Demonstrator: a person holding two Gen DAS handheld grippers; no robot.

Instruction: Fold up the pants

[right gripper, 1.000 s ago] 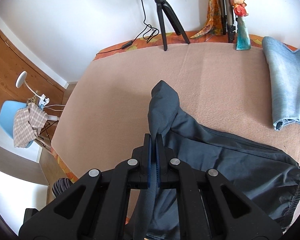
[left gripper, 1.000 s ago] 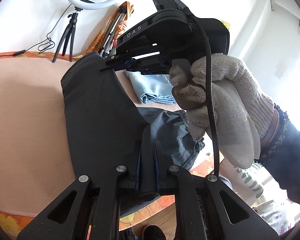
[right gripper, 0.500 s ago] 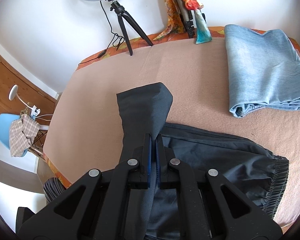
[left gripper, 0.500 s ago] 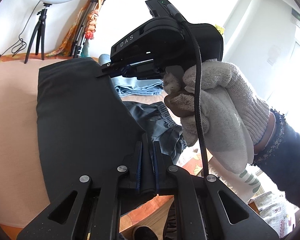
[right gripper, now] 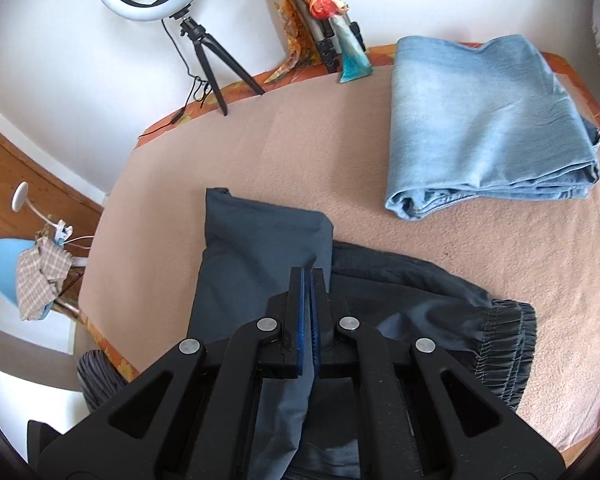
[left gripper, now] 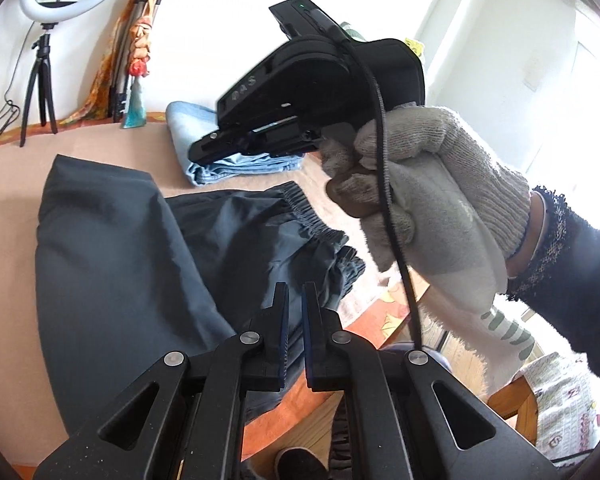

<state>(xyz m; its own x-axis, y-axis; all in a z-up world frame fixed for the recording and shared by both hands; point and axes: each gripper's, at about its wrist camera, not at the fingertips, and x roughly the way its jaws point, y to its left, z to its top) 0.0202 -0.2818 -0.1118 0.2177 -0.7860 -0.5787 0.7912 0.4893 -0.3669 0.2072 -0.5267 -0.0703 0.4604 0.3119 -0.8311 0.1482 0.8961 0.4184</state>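
Observation:
Dark grey pants (left gripper: 112, 248) lie on the tan table cover (right gripper: 284, 152), a leg folded over toward the elastic waistband (right gripper: 504, 340). My left gripper (left gripper: 295, 294) hovers over the pants near the front edge; its jaws stand slightly apart with no cloth between them. My right gripper (right gripper: 308, 276) is shut on a fold of the pants (right gripper: 260, 248), cloth hanging below the pads. In the left wrist view the right gripper (left gripper: 198, 154) is held by a gloved hand (left gripper: 432, 200) above the folded jeans.
Folded light blue jeans (right gripper: 488, 128) lie at the back right. A ring light on a tripod (right gripper: 196, 36) and a doll (right gripper: 340, 36) stand at the back edge. A chair with a checked cloth (right gripper: 36, 276) is off the table's left.
Both grippers carried the pant leg over toward the waistband. The left jaws have parted and let go of the cloth. The right gripper still holds its fold.

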